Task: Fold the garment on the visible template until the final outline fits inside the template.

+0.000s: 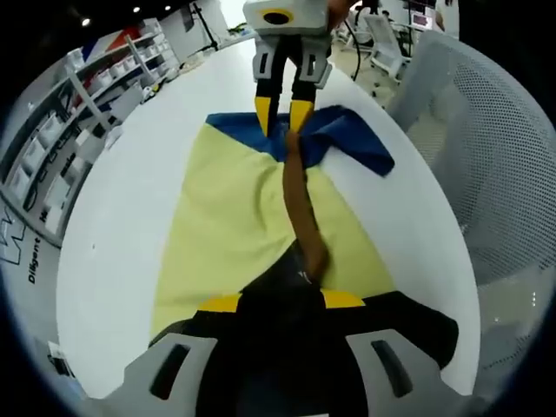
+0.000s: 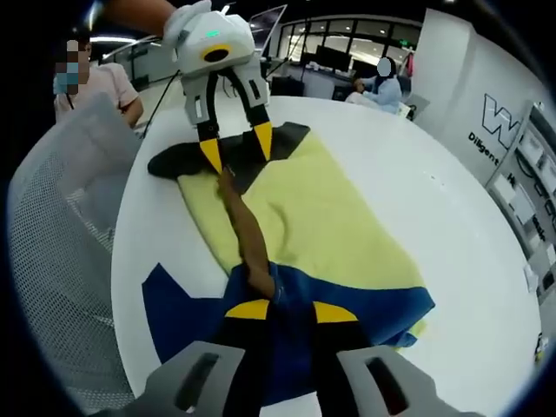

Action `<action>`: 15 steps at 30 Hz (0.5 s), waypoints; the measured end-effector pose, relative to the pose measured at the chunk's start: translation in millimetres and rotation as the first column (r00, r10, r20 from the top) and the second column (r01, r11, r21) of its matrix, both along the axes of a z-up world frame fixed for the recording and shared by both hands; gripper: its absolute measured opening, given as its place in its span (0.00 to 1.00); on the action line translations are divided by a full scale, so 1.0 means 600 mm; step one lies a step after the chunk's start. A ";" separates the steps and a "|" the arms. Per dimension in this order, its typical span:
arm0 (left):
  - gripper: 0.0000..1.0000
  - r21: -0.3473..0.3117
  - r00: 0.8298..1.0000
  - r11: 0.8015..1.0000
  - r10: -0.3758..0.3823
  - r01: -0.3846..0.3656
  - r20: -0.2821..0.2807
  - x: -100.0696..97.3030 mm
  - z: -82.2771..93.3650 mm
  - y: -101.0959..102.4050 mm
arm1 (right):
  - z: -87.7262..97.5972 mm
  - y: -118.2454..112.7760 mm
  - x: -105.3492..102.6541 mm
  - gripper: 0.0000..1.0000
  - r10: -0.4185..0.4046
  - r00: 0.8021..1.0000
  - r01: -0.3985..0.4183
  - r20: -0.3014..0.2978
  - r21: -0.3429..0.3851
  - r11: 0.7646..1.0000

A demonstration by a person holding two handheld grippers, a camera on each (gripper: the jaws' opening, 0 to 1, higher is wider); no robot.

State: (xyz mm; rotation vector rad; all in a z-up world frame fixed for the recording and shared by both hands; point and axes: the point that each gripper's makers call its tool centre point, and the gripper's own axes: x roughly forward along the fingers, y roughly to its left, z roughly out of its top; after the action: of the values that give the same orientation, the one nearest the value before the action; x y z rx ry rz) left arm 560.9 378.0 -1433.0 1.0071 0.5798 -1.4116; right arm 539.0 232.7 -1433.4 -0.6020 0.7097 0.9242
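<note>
White round table (image 1: 130,217): carries one garment, spread flat, roughly central. One mesh-backed chair (image 1: 486,148) just beside the table edge.

Garment (image 1: 234,217): yellow body, blue section at one end (image 2: 208,304), black section at the other (image 2: 187,158). A brown strip (image 1: 300,208) runs lengthwise along the middle between the two grippers; cannot tell whether it is a fold ridge or a lining. No separate template outline can be made out on the table.

Left gripper (image 1: 282,300): yellow-tipped jaws drawn close together at the black end, apparently pinching cloth there. Right gripper (image 2: 282,308): jaws likewise narrowed, apparently nipping the blue end.

Judgement: step in hand is a lengthwise fold, both ends held. To do it well, keep the two grips level and the cloth lightly taut, carry both ends across together, and lay the edge parallel so no corner trails off the table.

Count: grippers 2; garment 1; table 1; chair 1.
</note>
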 end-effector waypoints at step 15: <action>0.05 0.031 0.990 0.990 0.137 -0.136 -0.037 0.022 -0.017 0.009 | -0.003 -0.001 0.009 0.00 -0.052 0.998 0.052 -0.018 0.026 0.998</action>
State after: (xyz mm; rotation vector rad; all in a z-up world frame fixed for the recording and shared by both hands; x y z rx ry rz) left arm 573.8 383.3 -1442.9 0.9462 0.6861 -1.3072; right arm 544.1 231.8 -1434.9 -0.5504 0.7250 0.8902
